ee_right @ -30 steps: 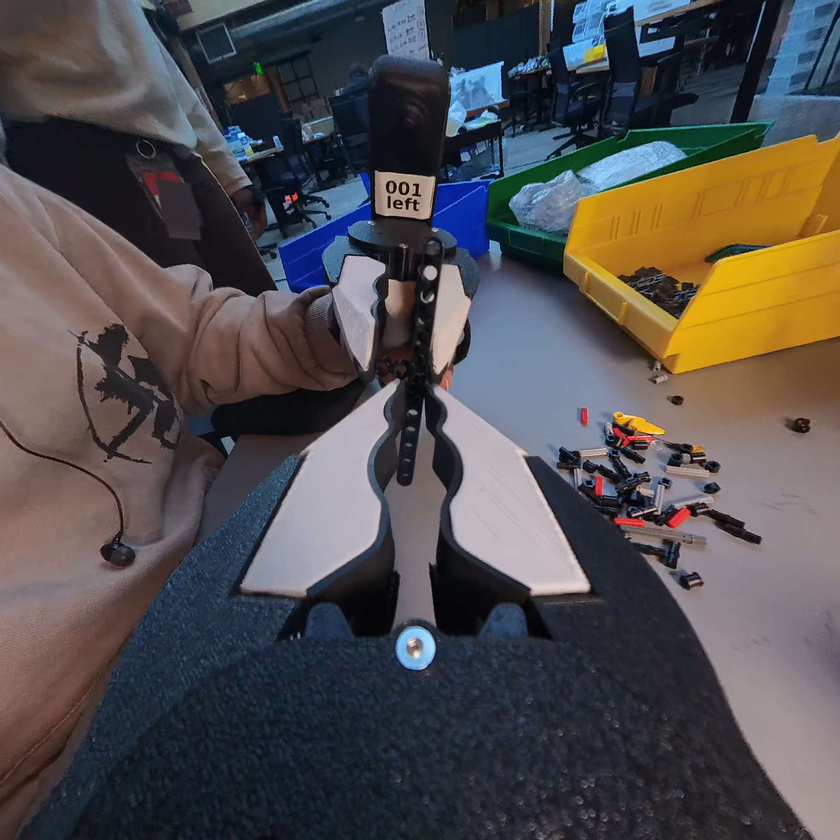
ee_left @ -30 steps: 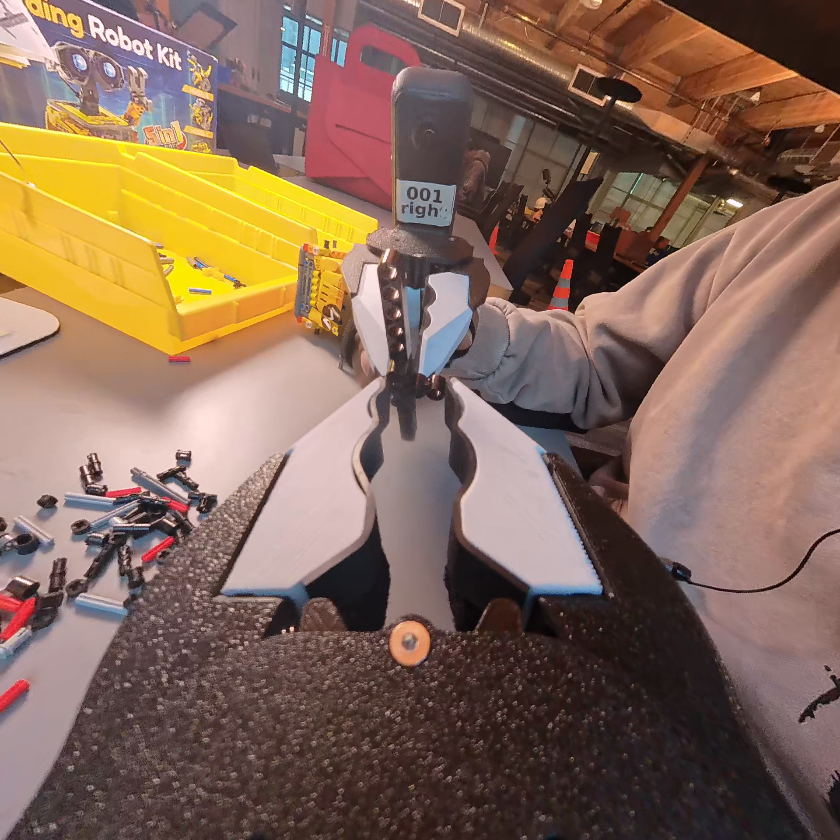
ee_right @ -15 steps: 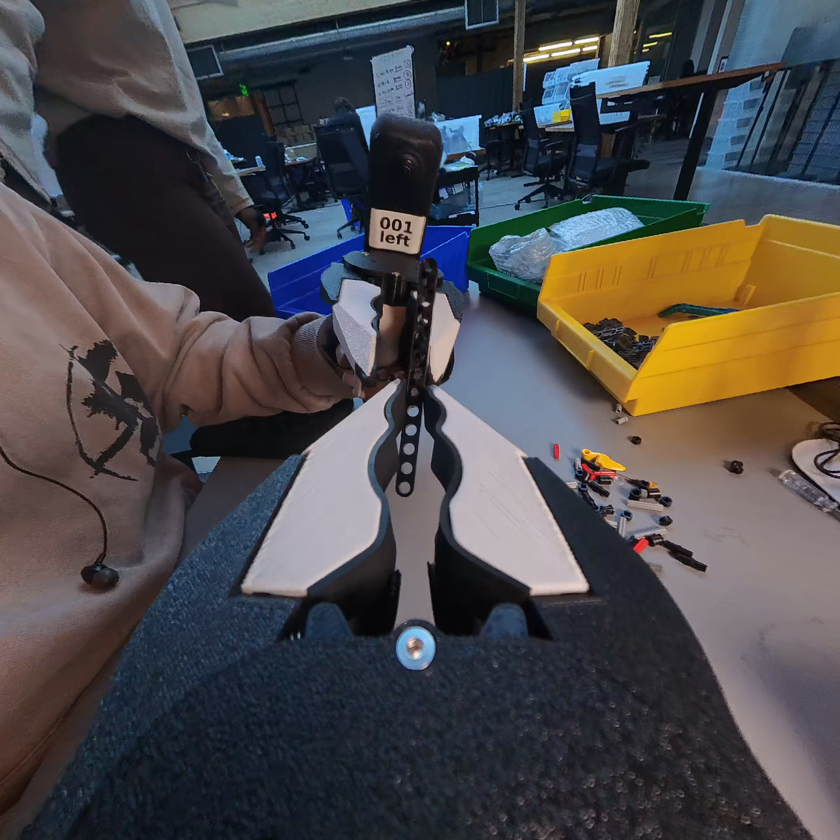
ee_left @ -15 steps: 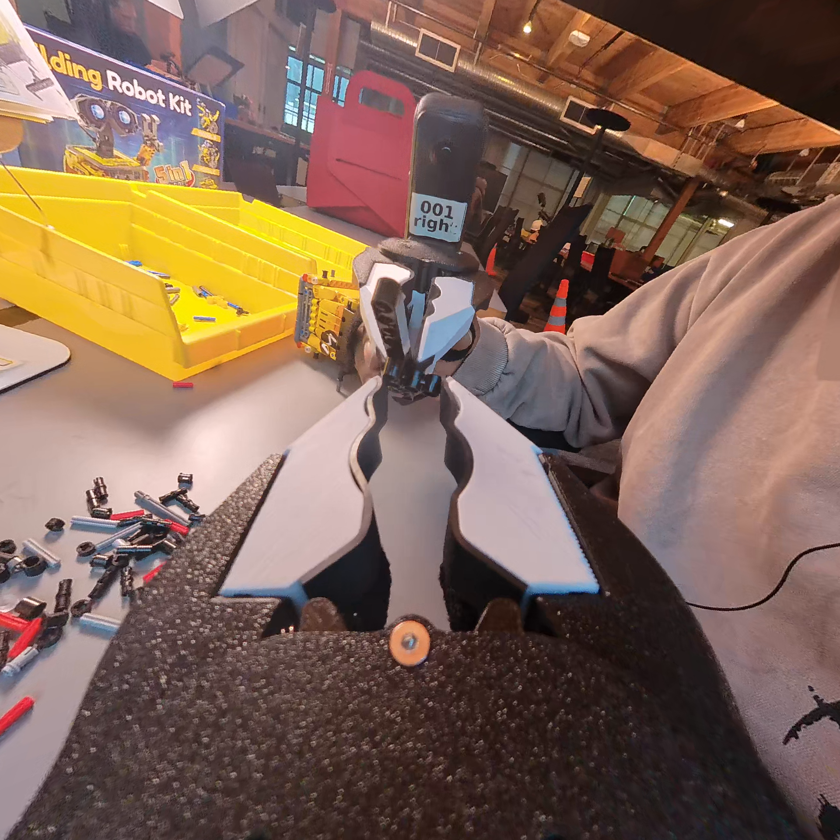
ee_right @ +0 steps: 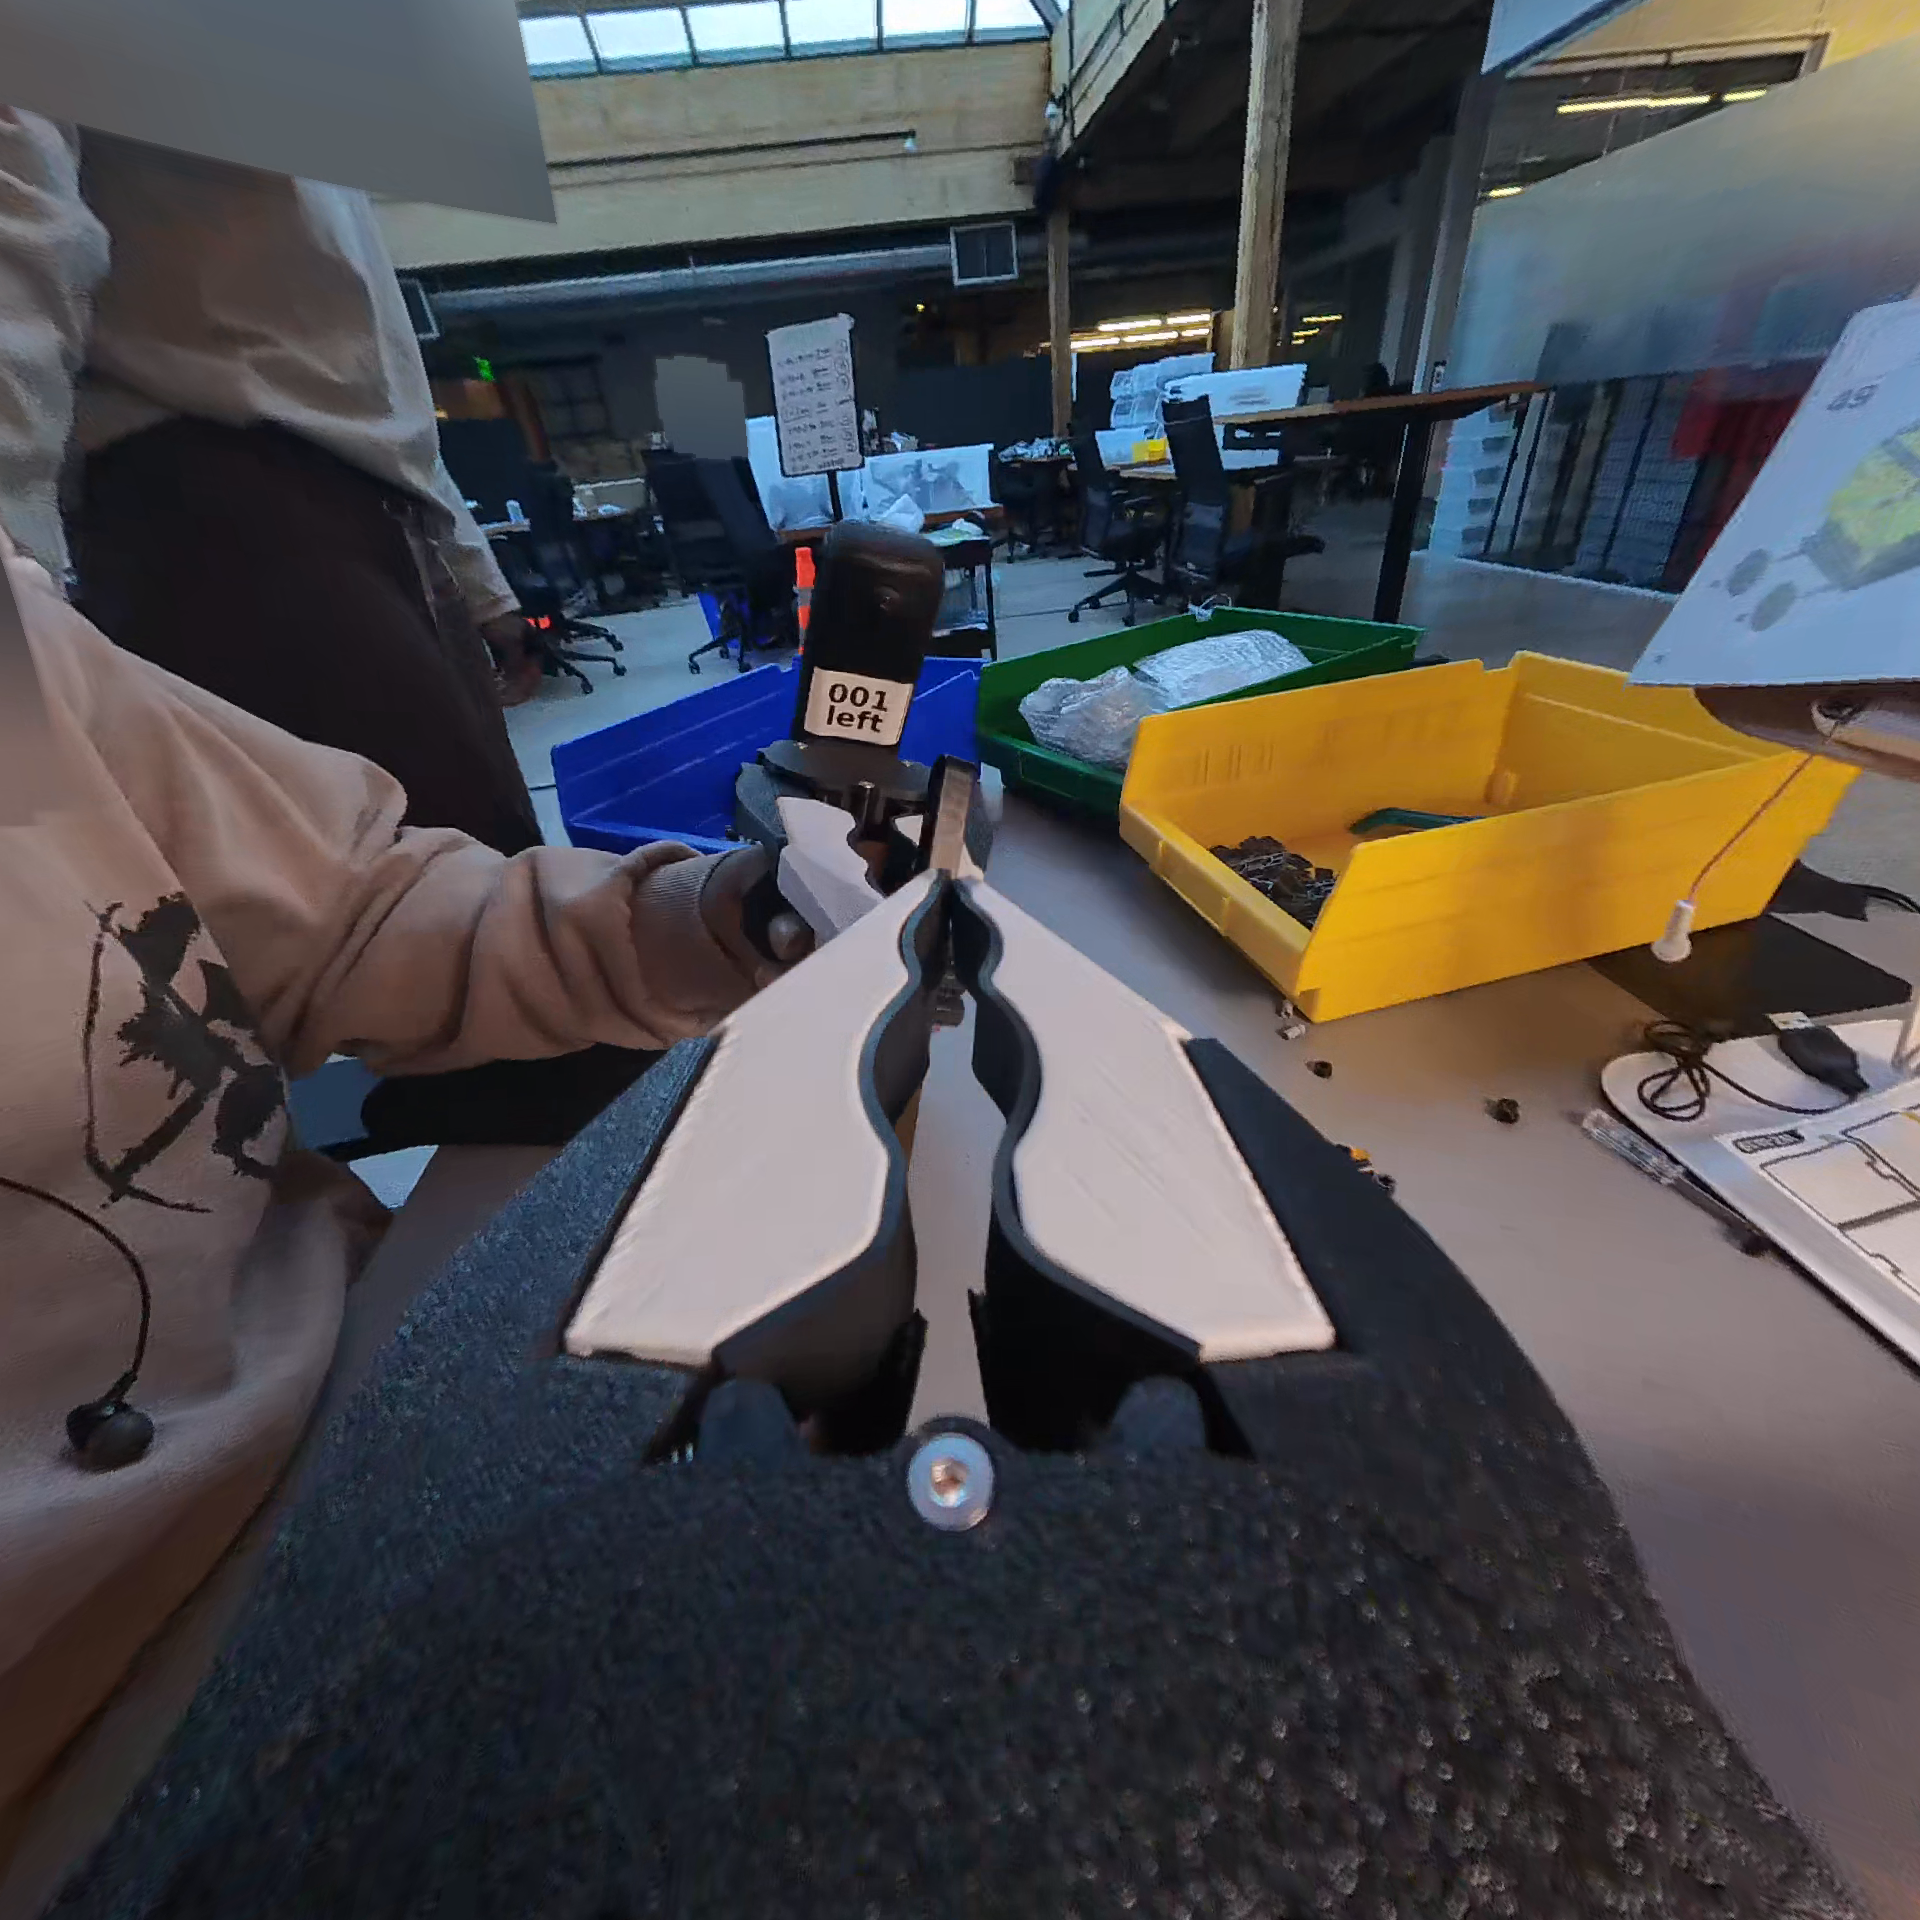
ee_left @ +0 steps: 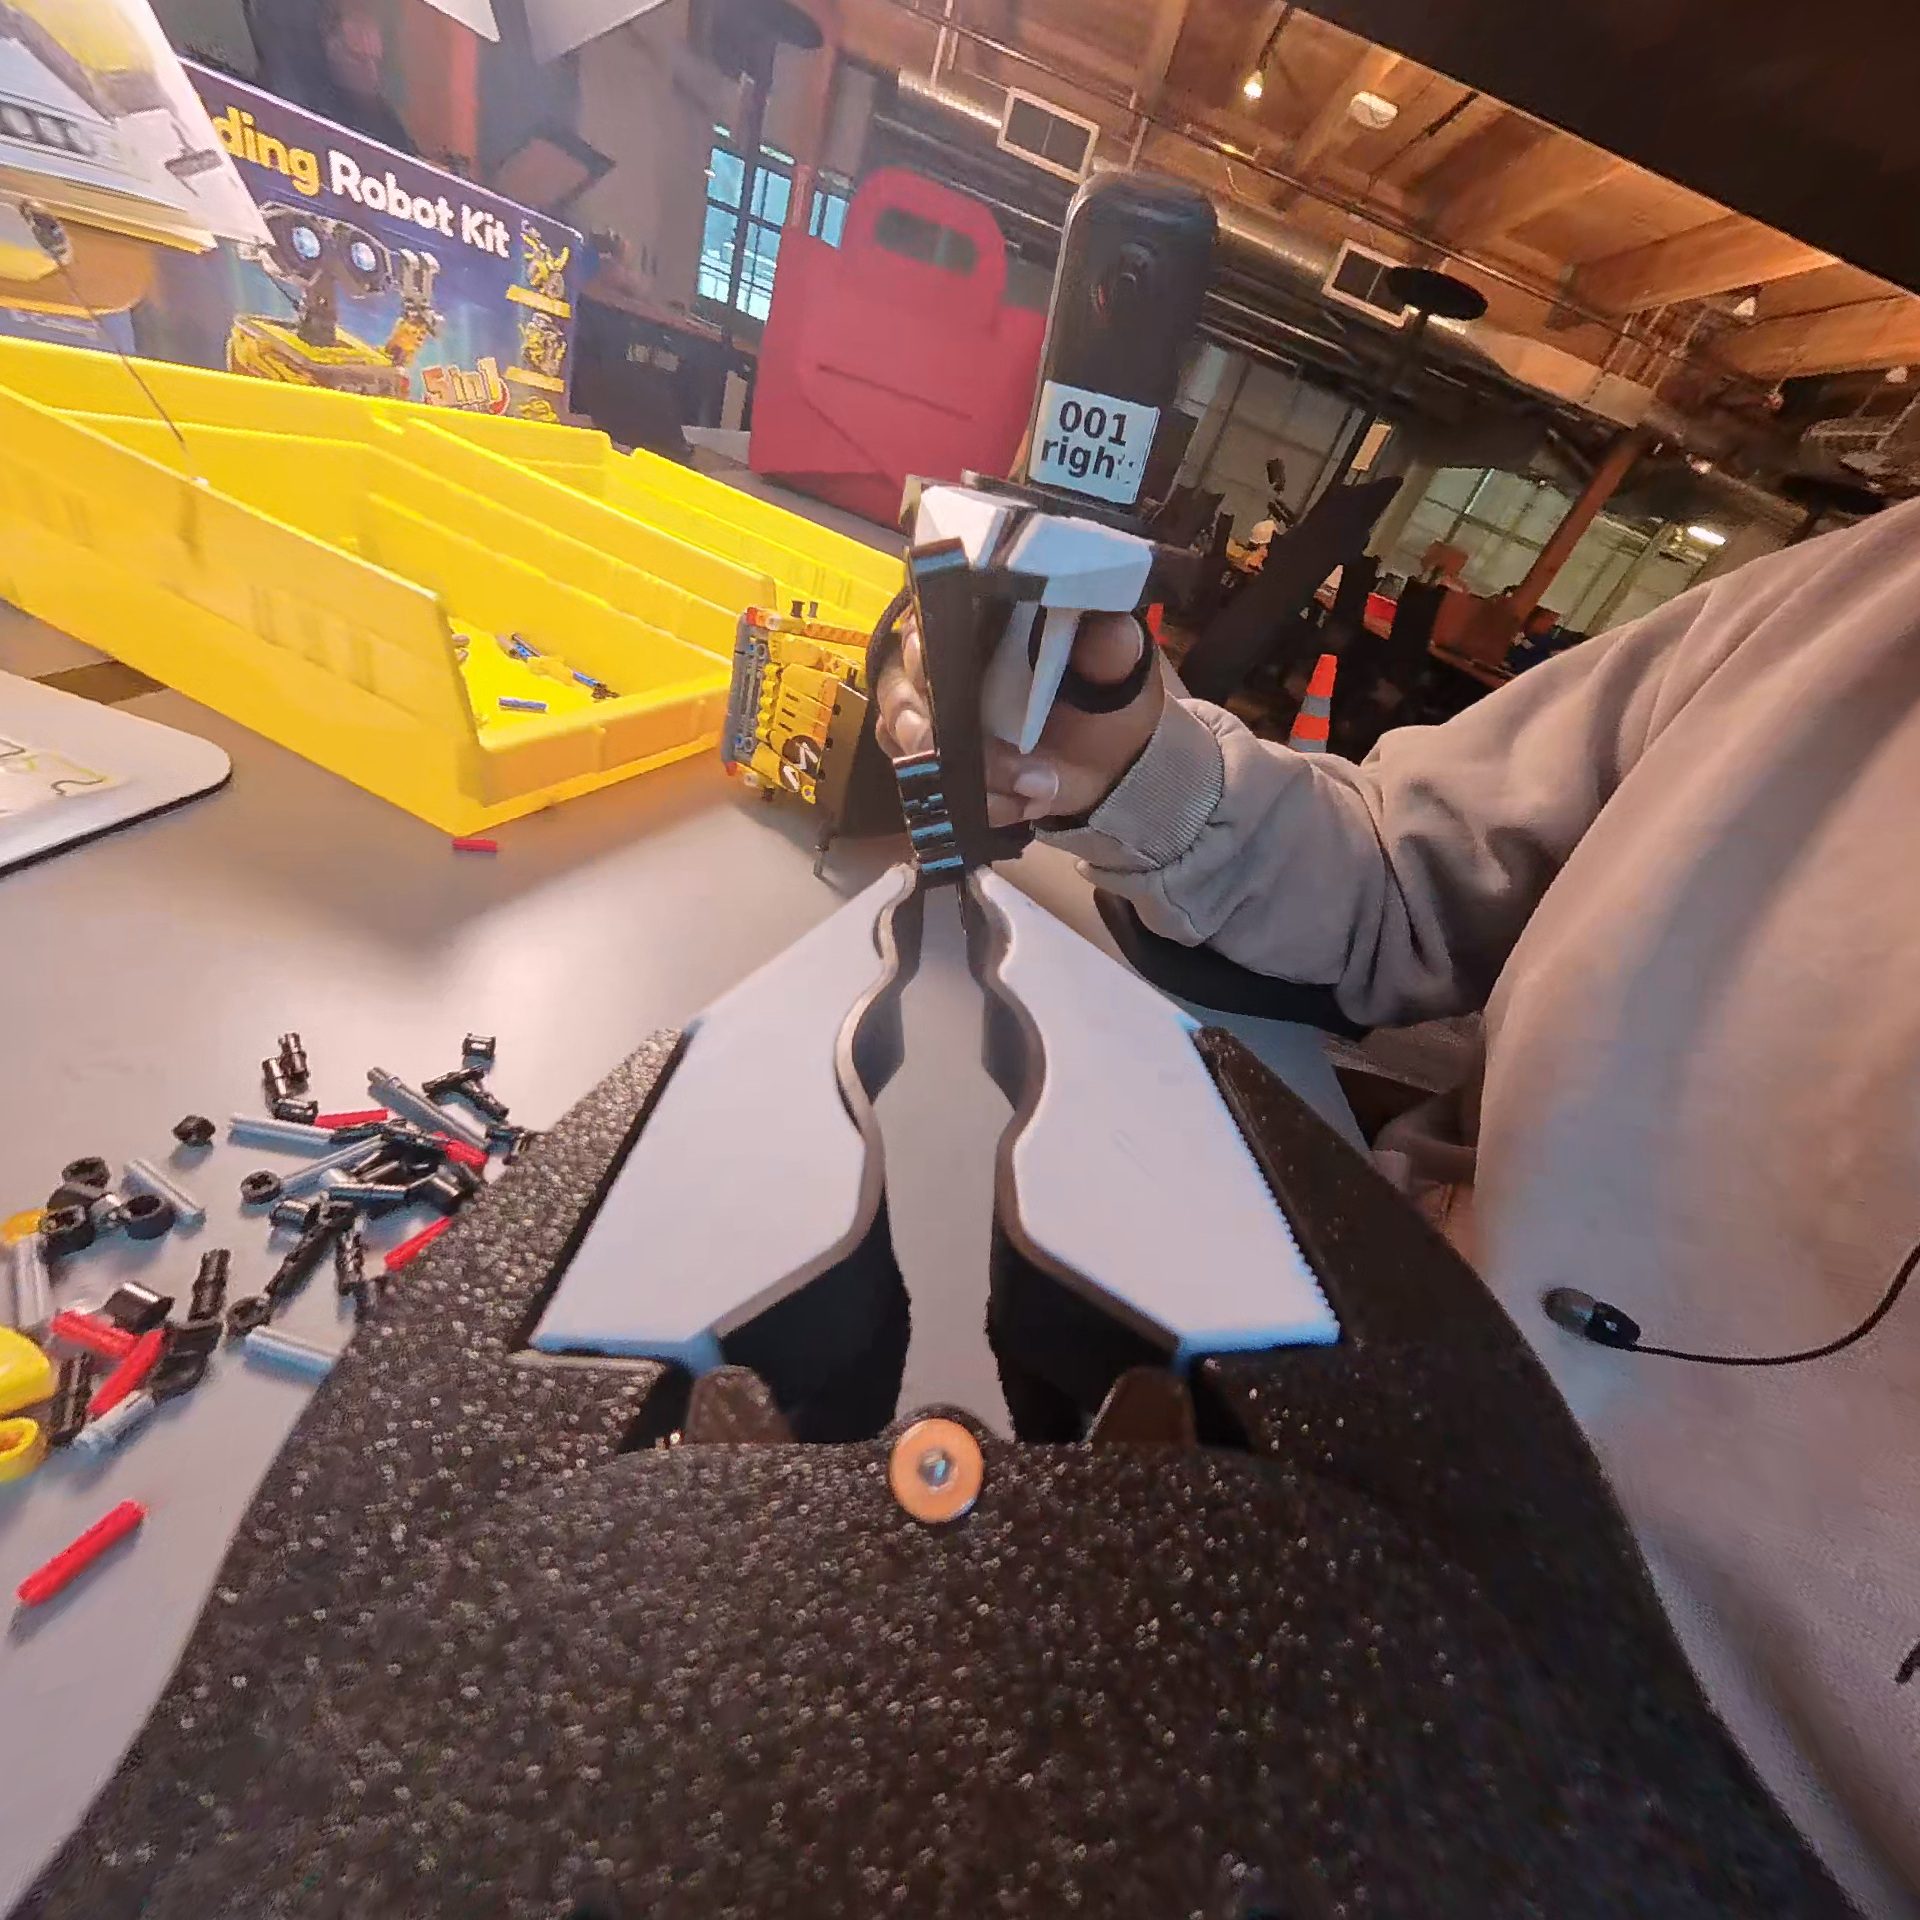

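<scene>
Centre of the left wrist view, the left gripper (ee_left: 940,883) pinches its tips on the lower end of a black perforated beam (ee_left: 935,748); the right gripper (ee_right: 948,902), tips nearly together, clamps the same beam; loose small parts (ee_left: 343,1164) lie lower left; beyond, a yellow bin (ee_left: 540,665); a printed kit box (ee_left: 395,281) upper left; each gripper carries a white printed sticker.

Right hand-held gripper (ee_right: 948,914) clamped on black beam (ee_right: 950,821) beside yellow bin (ee_right: 1403,935).
</scene>
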Demonstrator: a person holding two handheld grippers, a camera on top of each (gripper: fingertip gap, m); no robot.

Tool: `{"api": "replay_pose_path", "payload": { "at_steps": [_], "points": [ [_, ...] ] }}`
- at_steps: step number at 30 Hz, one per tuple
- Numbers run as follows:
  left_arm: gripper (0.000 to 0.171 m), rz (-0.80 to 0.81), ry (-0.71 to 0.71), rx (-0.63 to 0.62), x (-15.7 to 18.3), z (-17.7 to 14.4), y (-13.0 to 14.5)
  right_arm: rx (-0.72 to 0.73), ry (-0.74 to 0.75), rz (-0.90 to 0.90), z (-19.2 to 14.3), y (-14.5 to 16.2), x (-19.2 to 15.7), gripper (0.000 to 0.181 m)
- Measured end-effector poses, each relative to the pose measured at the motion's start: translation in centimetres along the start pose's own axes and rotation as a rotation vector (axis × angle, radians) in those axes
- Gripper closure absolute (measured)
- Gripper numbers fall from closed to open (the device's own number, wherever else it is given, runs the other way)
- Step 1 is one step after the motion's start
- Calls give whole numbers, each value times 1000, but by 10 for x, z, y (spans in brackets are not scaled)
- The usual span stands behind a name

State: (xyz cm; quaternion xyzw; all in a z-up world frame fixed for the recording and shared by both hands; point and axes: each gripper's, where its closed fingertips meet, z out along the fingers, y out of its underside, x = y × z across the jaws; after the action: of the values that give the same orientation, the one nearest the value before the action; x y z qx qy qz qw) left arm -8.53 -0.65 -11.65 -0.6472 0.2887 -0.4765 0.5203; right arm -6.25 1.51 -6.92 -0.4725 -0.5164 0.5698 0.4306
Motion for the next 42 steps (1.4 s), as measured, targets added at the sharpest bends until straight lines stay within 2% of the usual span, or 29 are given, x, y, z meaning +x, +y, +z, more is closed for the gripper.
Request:
{"api": "replay_pose_path", "payload": {
  "at_steps": [3,5,7,10,15,21,24,25,26,28,31,35,37,42],
  "points": [
    [165,66,-59,-13,-6,-2,2,-75,-5,5,12,26,1,181],
    [165,88,-49,-22,-3,-1,4,-134,-13,3,21,47,-1,160],
    [165,100,-39,-40,0,2,7,-162,-35,12,30,58,-7,152],
    [165,119,-39,-45,4,3,8,-163,-64,4,35,62,-15,161],
    [165,111,-67,-50,-1,-2,6,-130,-85,39,24,53,-10,161],
    [164,104,-110,-46,-8,-2,7,-154,-13,-55,25,55,-2,166],
    [152,45,-97,-51,-10,1,12,-175,1,-151,28,58,-6,166],
    [153,44,-85,-60,-9,2,14,-192,3,-182,30,61,-8,166],
    [163,51,-71,-65,-7,3,16,-205,26,-222,30,62,-6,166],
    [163,74,-86,-76,-7,3,16,-222,39,-268,30,63,-6,166],
    [164,150,-150,-55,-10,2,10,-206,76,-257,31,59,-2,166],
    [164,178,-166,-22,-8,1,3,-229,91,-261,34,62,-3,166],
    [164,173,-192,-9,-11,1,1,-250,142,-306,36,64,1,173],
    [163,141,-227,-13,-17,0,3,-317,251,-418,37,67,11,173]
  ]
}}
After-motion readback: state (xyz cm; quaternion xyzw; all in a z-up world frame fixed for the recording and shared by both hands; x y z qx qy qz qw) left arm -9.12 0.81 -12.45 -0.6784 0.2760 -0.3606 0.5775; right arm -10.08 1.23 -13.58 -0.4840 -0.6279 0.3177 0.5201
